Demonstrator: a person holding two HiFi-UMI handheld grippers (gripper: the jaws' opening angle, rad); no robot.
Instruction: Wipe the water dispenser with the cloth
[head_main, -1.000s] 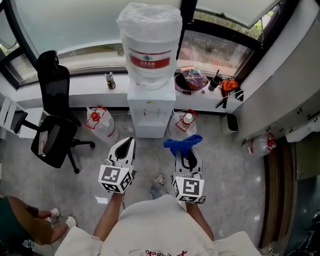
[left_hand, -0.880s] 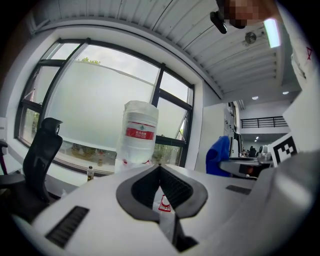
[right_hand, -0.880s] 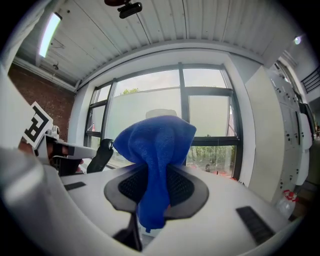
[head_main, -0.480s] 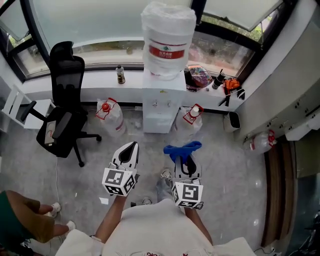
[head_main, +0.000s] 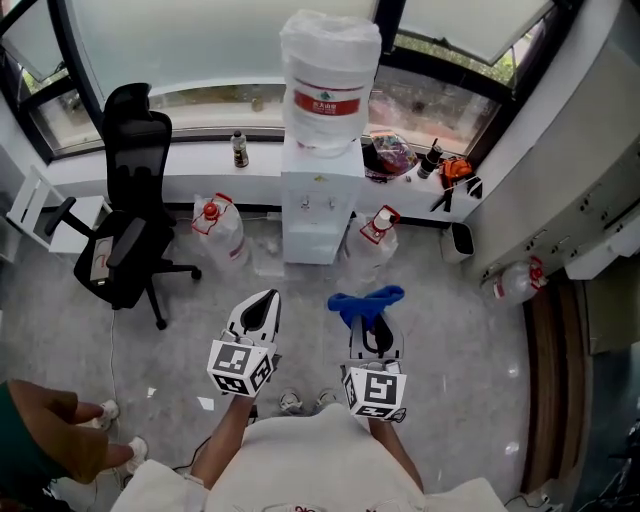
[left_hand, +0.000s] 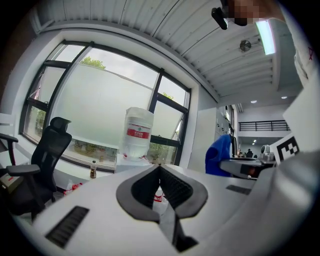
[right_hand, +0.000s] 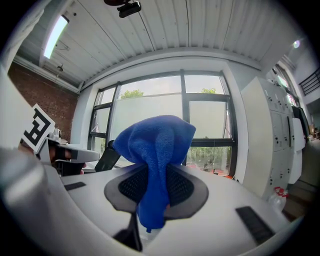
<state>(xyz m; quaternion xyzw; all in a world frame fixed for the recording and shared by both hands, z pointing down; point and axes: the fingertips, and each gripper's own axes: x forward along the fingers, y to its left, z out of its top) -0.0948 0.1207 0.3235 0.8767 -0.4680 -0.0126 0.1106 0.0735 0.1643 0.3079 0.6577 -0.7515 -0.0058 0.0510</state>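
Dispenser (head_main: 320, 210): at the window, farther from both claws than a second ago; no contact, wiping not begun.
Right claw (head_main: 373, 314): clenched on blue cloth (head_main: 362, 298).
Left claw (head_main: 261, 302): clenched, empty.
Judgement: approach needed first.

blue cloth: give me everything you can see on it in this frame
The blue fluffy cloth looks like soft, nappy fabric, plain in colour, bunched and creased. It is pinched between the dark ribbed pads of the right tool, which is shut on it. A puffed bundle bulges out past the pads and a narrower tail runs back between them. In the head view it spreads sideways beyond the tool's tip, held in the air well short of the white water dispenser. Nothing else touches it.
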